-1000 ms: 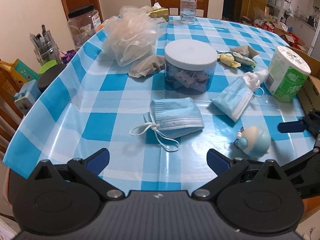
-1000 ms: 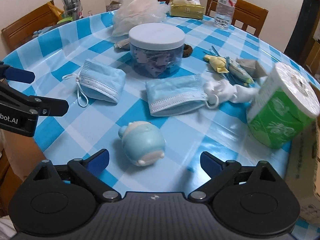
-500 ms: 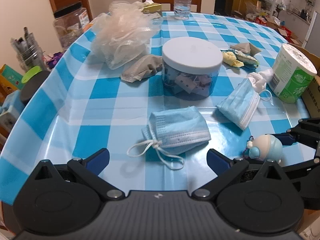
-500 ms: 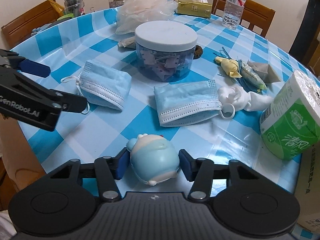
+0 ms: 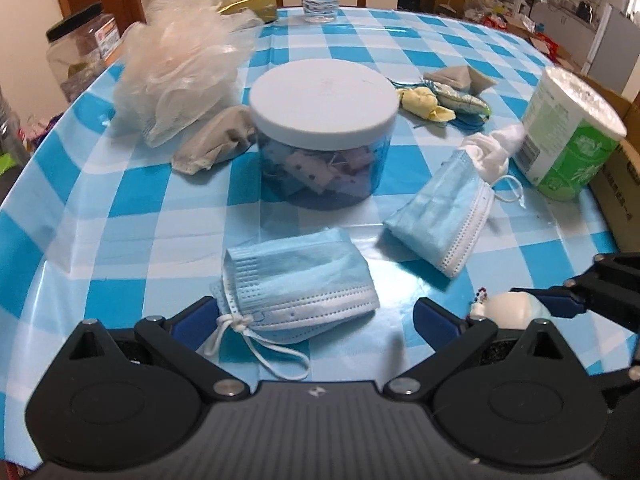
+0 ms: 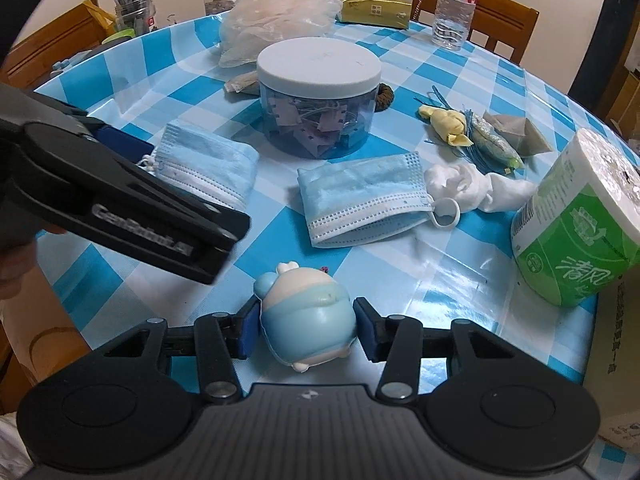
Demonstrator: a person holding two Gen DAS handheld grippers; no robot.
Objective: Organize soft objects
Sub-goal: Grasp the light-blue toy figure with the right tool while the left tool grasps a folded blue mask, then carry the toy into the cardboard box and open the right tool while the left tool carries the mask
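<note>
1. Left wrist view: the left gripper (image 5: pixel 314 318) sits low over the checked tablecloth (image 5: pixel 120 216), its jaws spread wide on either side of a folded blue face mask (image 5: pixel 298 282); the pads do not press it. Its tied ear loops lie just in front of the gripper body. A second face mask (image 5: pixel 440 222) lies to the right, near a green-wrapped tissue roll (image 5: pixel 568 136). Behind stands a white-lidded jar (image 5: pixel 324 132). At the right edge the right gripper's tips (image 5: pixel 560 304) flank a pale squishy toy (image 5: pixel 512 312).

2. Right wrist view: the right gripper (image 6: pixel 306 326) is clenched on the squishy toy (image 6: pixel 308 324), a blue pad pressing each side; the toy sits at the table's near edge. The left gripper (image 6: pixel 120 184) reaches in from the left, over the first mask (image 6: pixel 208 164); its side reads "GenRobot.AI", blurred. The tissue roll (image 6: pixel 576 224) carries Chinese characters.
</note>
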